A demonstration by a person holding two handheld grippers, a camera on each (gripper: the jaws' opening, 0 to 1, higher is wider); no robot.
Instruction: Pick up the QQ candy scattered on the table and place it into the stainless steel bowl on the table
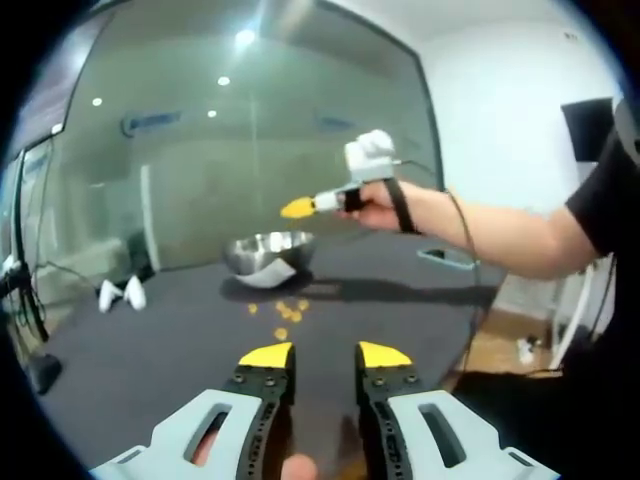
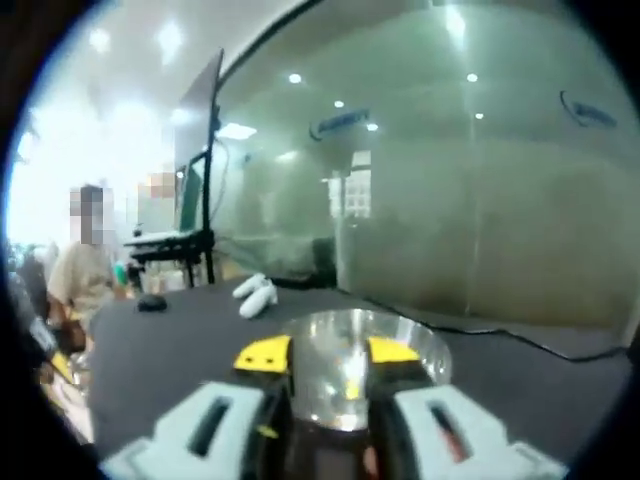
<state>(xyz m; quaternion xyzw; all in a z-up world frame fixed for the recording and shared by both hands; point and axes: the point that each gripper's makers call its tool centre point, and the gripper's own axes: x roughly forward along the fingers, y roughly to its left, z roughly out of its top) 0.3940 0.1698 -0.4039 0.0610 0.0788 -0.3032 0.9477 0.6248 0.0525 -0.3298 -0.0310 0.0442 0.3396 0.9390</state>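
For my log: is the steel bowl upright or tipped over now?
Upright. The steel bowl sits on the table with its opening up; the right gripper looks down into it.

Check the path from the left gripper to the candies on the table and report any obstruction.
Nothing visible blocks it. The left gripper hangs open above bare dark table, with the scattered candies straight ahead, before the steel bowl. The right gripper is up over the bowl, off that path.
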